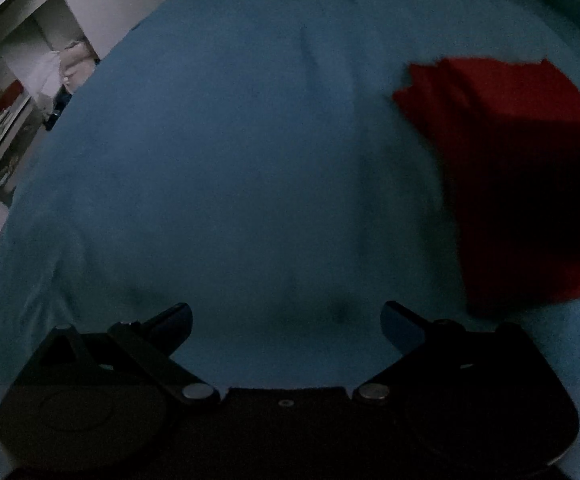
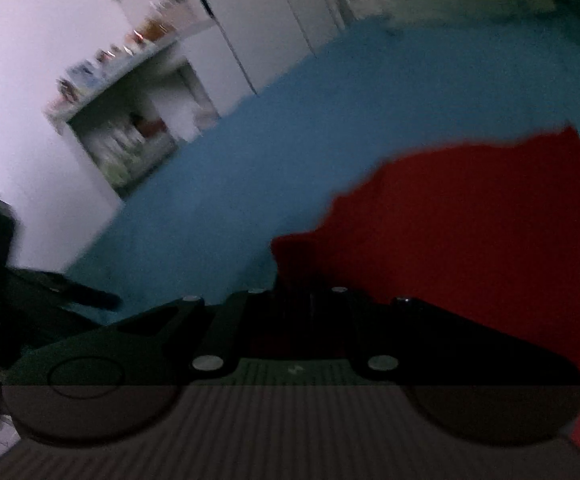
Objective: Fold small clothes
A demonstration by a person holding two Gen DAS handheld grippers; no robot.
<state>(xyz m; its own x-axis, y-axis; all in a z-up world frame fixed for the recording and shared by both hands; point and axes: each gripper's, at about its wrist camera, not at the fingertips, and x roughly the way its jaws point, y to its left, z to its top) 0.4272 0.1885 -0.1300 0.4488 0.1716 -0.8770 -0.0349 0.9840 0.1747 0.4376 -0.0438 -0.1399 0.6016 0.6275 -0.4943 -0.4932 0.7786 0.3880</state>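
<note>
A small red garment (image 1: 514, 168) lies folded on the blue bedspread (image 1: 230, 152) at the right of the left wrist view. My left gripper (image 1: 286, 320) is open and empty, low over the bare bedspread, to the left of the garment. In the right wrist view the red garment (image 2: 470, 232) fills the right side. My right gripper (image 2: 296, 280) is shut on the garment's near left corner; the fingertips are dark and partly hidden by the cloth. The view is blurred.
The bed's left edge (image 1: 22, 184) drops off to the floor. White shelving with small items (image 2: 130, 120) and a white wardrobe (image 2: 274, 28) stand beyond the bed. My left gripper's body shows dark at the lower left of the right wrist view (image 2: 30, 300).
</note>
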